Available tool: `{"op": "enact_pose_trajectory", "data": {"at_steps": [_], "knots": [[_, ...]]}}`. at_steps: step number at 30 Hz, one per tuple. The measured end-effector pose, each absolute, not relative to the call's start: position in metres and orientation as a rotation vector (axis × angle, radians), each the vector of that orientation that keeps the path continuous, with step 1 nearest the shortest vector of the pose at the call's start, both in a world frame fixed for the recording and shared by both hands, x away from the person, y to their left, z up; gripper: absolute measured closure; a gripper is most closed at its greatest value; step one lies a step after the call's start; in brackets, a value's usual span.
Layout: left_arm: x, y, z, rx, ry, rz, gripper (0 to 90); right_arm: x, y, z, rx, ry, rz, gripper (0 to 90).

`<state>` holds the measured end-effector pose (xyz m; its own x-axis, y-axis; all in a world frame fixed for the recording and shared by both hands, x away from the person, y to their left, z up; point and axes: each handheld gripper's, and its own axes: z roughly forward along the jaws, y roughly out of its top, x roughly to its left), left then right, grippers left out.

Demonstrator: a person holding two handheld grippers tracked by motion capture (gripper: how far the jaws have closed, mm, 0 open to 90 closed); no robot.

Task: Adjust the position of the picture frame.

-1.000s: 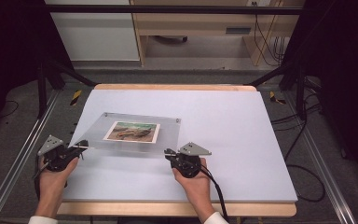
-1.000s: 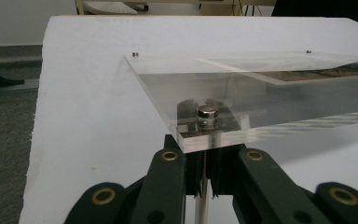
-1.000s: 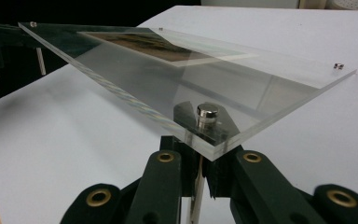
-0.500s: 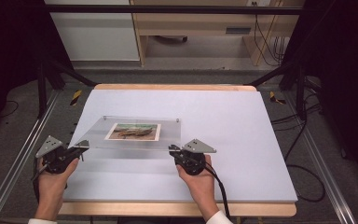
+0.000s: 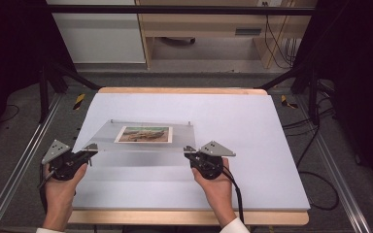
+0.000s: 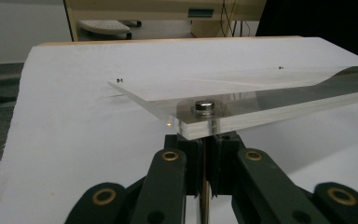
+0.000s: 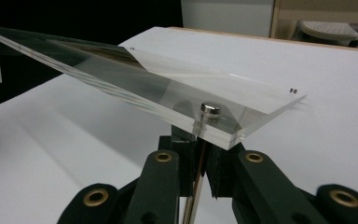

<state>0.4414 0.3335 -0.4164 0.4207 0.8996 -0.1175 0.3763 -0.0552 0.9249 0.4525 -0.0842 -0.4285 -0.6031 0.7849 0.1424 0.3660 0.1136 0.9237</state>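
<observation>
My left gripper (image 5: 91, 148) and right gripper (image 5: 189, 150) pinch the near corner pins under the clear frame (image 5: 143, 136), jaws nearly shut. Its far edge rests on the table (image 5: 252, 126). Uneven lifting could twist a pin loose and drop the frame.

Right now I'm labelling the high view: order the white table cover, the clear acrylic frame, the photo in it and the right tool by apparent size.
1. White table cover
2. Clear acrylic frame
3. Photo
4. Right tool, though it sits nearer the camera, so its rank against the photo is uncertain.
</observation>
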Motion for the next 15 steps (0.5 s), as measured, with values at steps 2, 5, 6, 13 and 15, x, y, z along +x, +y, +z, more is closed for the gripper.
{"op": "enact_pose_trajectory", "data": {"at_steps": [2,5,6,13,15], "knots": [[0.441,0.329,-0.414,1.636,1.131,0.637,84.0,0.453,-0.089,-0.425,1.118,2.007,1.491,82.9],[0.441,0.321,-0.411,1.629,1.123,0.644,84.0,0.452,-0.096,-0.422,1.115,1.997,1.485,82.9],[0.442,0.318,-0.410,1.630,1.119,0.650,84.0,0.452,-0.098,-0.421,1.117,1.994,1.485,82.9],[0.444,0.295,-0.405,1.624,1.096,0.670,84.0,0.453,-0.118,-0.416,1.131,1.966,1.468,82.9],[0.444,0.288,-0.404,1.625,1.092,0.662,83.9,0.453,-0.124,-0.415,1.141,1.957,1.465,83.0]]}}
